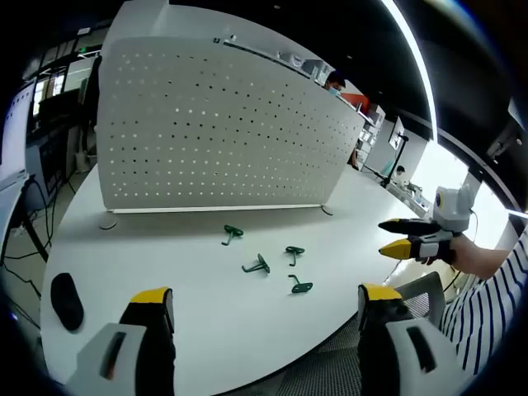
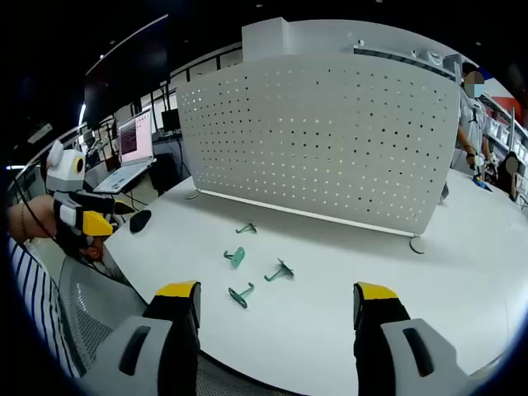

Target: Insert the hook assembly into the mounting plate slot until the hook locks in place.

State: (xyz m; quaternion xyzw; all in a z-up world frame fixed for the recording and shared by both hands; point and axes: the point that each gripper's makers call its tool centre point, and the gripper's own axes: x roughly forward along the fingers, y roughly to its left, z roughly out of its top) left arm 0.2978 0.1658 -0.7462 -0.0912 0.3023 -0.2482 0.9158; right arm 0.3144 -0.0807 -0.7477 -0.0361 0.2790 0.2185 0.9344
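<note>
Both my grippers, left (image 1: 264, 309) and right (image 2: 276, 305), hang open and empty; four green hooks (image 1: 262, 266) lie ahead, pegboard (image 1: 214, 132) standing beyond.

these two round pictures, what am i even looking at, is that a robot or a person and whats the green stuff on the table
It is a person, not a robot. They hold a two-jaw hand tool in each hand, and a fisheye camera rides on each tool, looking forward along its jaws. That is why both pictures are round.

In the left gripper view, the yellow-tipped left gripper rises from the bottom, jaws wide apart, holding nothing. The right gripper enters from the right, held by a person in a striped sleeve.

The right gripper view shows the same scene from the other hand, with the left gripper entering at the left.

On the white table lie four small green hooks, loose. Behind them stands a white perforated board, where the hooks are meant to go.
</note>
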